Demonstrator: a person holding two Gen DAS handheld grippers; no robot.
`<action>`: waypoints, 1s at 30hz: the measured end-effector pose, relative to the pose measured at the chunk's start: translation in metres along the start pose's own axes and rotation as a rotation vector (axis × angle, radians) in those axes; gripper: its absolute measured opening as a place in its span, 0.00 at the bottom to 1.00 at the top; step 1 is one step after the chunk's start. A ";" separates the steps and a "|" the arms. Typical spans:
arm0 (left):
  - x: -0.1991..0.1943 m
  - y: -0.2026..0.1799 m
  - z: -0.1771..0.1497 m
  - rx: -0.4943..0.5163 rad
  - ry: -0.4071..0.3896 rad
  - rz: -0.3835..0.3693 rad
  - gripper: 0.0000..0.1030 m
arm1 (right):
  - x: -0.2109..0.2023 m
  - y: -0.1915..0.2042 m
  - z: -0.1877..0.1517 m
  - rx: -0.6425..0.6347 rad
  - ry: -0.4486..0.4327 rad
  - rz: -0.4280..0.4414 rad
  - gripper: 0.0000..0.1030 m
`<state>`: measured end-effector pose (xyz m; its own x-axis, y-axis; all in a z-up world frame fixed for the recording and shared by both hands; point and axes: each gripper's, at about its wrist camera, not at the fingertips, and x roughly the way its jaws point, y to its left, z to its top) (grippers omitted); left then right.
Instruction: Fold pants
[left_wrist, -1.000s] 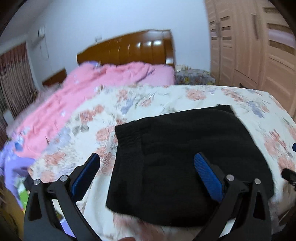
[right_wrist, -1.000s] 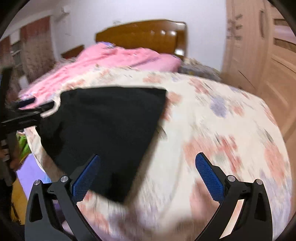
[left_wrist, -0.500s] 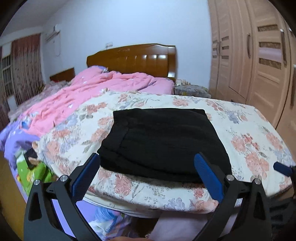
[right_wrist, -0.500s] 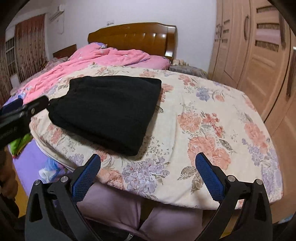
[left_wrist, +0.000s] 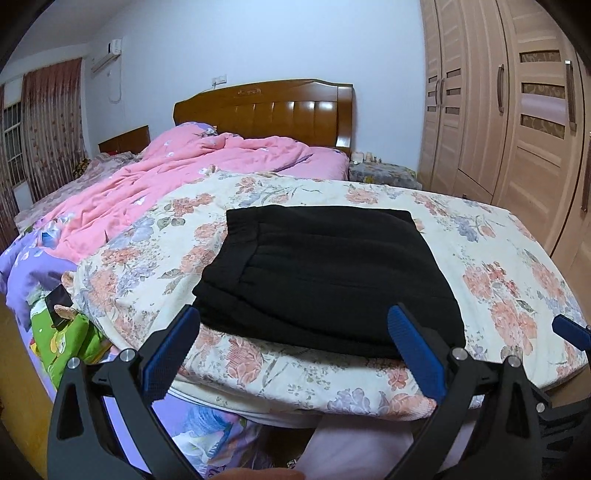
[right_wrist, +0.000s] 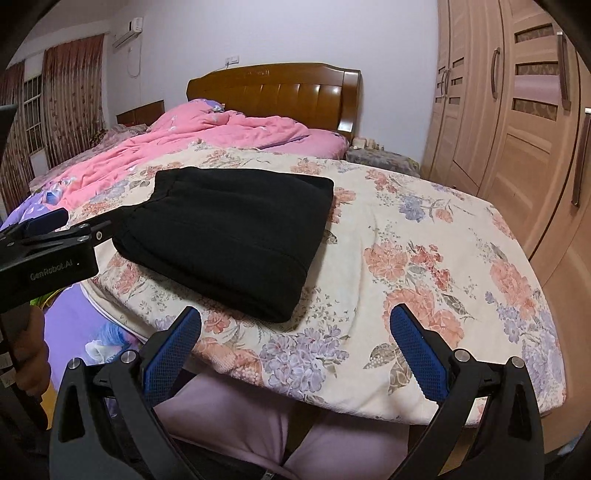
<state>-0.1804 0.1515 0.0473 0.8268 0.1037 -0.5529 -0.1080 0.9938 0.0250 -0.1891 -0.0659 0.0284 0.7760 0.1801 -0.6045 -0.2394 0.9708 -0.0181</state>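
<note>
Black fabric pants, folded into a thick rectangle, lie flat on the cream floral quilt of the bed, just ahead of the left tool and ahead-left of the right tool. Both tools hang near the bed's edge with blue-padded jaws wide apart, holding nothing. Pink crumpled blanket lies farther behind the pants, toward the wooden headboard.

Cloth, wood and plastic, as I see them

Matt black pants look like fleece; floral quilt soft cloth; headboard glossy wood; gripper pads textured blue.
</note>
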 end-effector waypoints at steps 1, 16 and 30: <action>0.000 -0.001 0.000 0.004 -0.001 0.001 0.99 | 0.000 0.000 0.000 0.001 0.000 0.001 0.96; 0.001 -0.004 -0.001 0.018 0.010 -0.010 0.99 | 0.001 0.000 -0.002 -0.003 0.006 0.008 0.96; 0.001 -0.003 -0.002 0.021 0.012 -0.010 0.99 | 0.001 0.000 -0.002 0.001 0.006 0.008 0.96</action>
<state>-0.1801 0.1483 0.0454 0.8213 0.0930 -0.5628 -0.0878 0.9955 0.0364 -0.1890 -0.0660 0.0262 0.7704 0.1872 -0.6095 -0.2454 0.9693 -0.0124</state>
